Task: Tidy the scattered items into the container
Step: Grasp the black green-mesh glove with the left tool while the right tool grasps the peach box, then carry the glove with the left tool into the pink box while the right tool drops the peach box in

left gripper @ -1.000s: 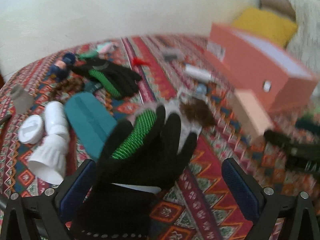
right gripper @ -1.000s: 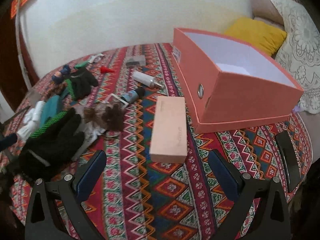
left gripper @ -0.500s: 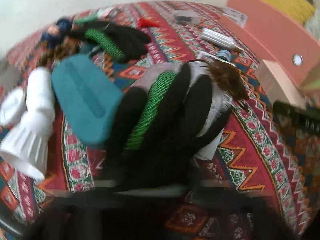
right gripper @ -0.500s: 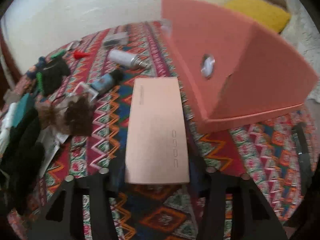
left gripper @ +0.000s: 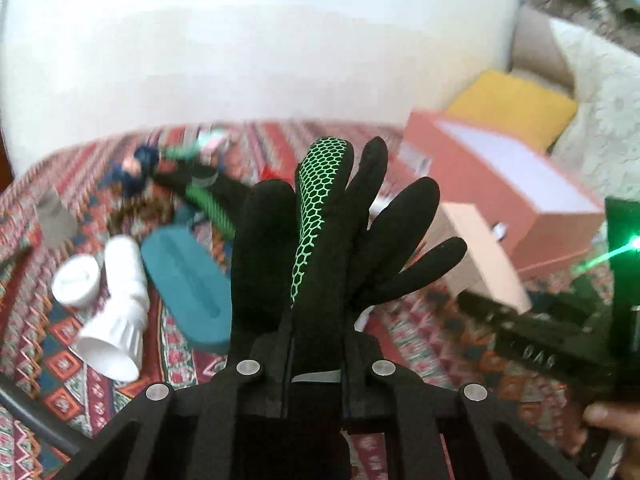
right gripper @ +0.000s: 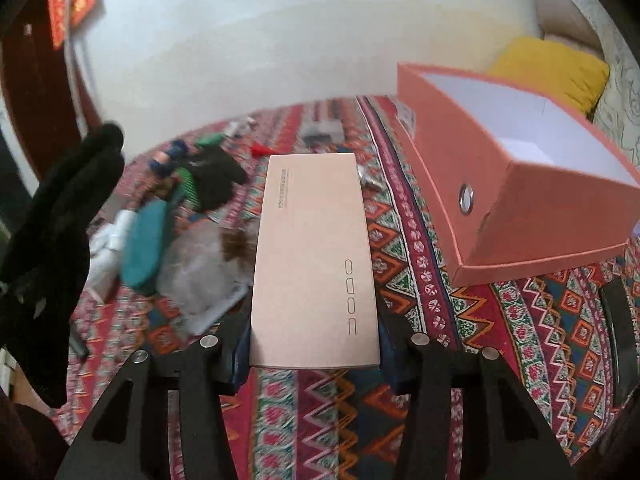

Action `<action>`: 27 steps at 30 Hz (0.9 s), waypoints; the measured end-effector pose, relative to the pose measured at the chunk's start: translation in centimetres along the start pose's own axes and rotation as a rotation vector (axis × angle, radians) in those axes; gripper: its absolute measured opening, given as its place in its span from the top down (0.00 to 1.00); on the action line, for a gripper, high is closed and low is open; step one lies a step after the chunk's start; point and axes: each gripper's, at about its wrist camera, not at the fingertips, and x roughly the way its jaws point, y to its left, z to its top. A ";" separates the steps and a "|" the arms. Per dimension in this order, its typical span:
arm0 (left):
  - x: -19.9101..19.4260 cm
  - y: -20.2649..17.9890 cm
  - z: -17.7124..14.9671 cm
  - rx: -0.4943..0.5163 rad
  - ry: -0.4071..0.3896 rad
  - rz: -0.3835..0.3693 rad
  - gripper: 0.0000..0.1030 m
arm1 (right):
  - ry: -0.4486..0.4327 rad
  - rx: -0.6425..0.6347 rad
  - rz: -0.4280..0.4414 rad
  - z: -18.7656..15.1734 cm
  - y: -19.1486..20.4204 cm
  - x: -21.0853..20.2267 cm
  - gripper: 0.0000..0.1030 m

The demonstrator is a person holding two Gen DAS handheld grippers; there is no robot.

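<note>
Your left claw [left gripper: 316, 344] was clamped on the cuff of a black glove [left gripper: 320, 232] with a green honeycomb stripe, held up off the bed. It looked soft, light and floppy; the cuff was a fair place to pinch it, though the fingers would flop. Your right claw [right gripper: 314, 344] was closed on the near end of a flat pink box [right gripper: 314, 256], lifted clear. It looked stiff, smooth and maybe slippery, so grip the long edges. The orange container [right gripper: 520, 216] sat open to the right on the patterned bedspread [right gripper: 420, 280]; what showed of its inside looked bare white.
</note>
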 end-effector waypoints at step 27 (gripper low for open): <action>5.2 -21.7 18.8 0.183 -0.171 -0.298 0.89 | -0.583 0.130 -0.305 13.6 -15.3 -21.0 0.48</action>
